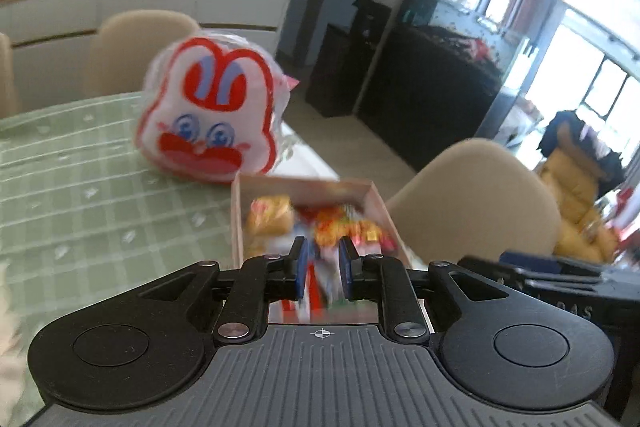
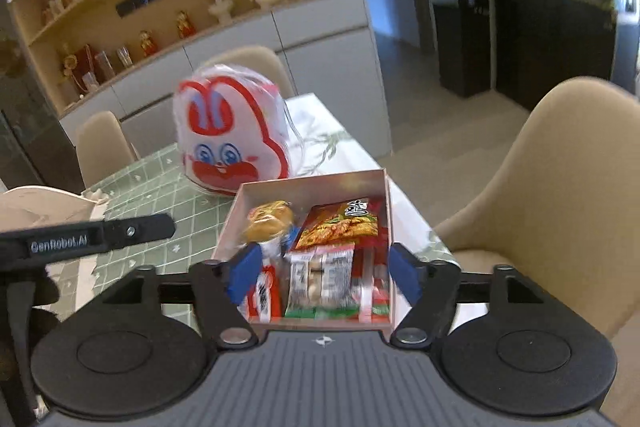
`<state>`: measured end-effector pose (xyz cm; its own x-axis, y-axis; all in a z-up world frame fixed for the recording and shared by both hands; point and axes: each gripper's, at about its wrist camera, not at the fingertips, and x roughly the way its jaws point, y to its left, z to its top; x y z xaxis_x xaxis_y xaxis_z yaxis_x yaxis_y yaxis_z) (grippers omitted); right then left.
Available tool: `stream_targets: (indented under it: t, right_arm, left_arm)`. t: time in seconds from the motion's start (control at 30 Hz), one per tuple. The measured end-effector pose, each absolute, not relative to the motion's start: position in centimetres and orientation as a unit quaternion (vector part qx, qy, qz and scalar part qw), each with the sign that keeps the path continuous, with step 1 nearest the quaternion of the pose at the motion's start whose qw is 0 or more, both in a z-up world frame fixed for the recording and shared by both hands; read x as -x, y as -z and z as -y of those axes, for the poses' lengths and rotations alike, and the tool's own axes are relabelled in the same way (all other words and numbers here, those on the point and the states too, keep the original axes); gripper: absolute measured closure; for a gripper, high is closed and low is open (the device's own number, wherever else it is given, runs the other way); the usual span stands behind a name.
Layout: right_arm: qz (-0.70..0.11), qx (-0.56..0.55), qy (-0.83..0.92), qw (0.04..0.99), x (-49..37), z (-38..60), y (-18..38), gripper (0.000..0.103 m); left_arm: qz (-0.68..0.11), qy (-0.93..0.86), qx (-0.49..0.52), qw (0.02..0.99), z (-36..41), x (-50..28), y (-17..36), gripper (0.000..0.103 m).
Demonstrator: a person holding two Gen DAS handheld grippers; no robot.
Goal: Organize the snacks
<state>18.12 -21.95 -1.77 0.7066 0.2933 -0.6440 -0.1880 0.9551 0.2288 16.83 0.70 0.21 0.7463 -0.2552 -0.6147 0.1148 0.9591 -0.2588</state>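
An open cardboard box (image 2: 316, 183) sits at the table's right edge, holding several snack packets: a yellow bun packet (image 2: 268, 221), an orange-red chip packet (image 2: 340, 223) and a clear nut packet (image 2: 320, 277). The box also shows in the left wrist view (image 1: 304, 185). My right gripper (image 2: 324, 271) is open, its blue pads straddling the box's near end just above the snacks. My left gripper (image 1: 323, 265) hovers over the box with its jaws narrowly apart; blurred packets show between the pads, and I cannot tell whether it grips one.
A red-and-white rabbit-shaped bag (image 2: 228, 135) stands on the green checked tablecloth (image 1: 80, 187) behind the box. Beige chairs (image 2: 560, 187) stand beside and beyond the table. The left gripper's arm (image 2: 88, 233) reaches in from the left. Shelves with ornaments line the back wall.
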Motion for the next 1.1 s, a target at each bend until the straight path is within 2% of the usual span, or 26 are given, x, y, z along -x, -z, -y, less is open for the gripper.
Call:
stream_targets:
  t: [0.13, 0.23, 0.33, 1.1]
  right_arm:
    - [-0.368, -0.061, -0.139, 0.917, -12.7, 22.9, 0.2, 0.028]
    - [-0.389, -0.055, -0.130, 0.910, -9.7, 23.1, -0.3, 0.028]
    - [-0.404, -0.034, -0.126, 0.905, -7.9, 22.4, -0.4, 0.028]
    - [-0.407, -0.024, -0.136, 0.903, -6.1, 21.4, -1.0, 0.028]
  left_arm:
    - [-0.337, 0.108, 0.099, 0.930, 0.2, -10.0, -1.0, 0.087]
    - [-0.357, 0.122, 0.111, 0.920, 1.2, -6.7, -0.8, 0.088]
    - [-0.353, 0.106, 0.079, 0.926, 2.5, -4.7, -1.1, 0.088]
    - [-0.359, 0.101, 0.046, 0.927, 4.0, -3.1, -1.8, 0.088]
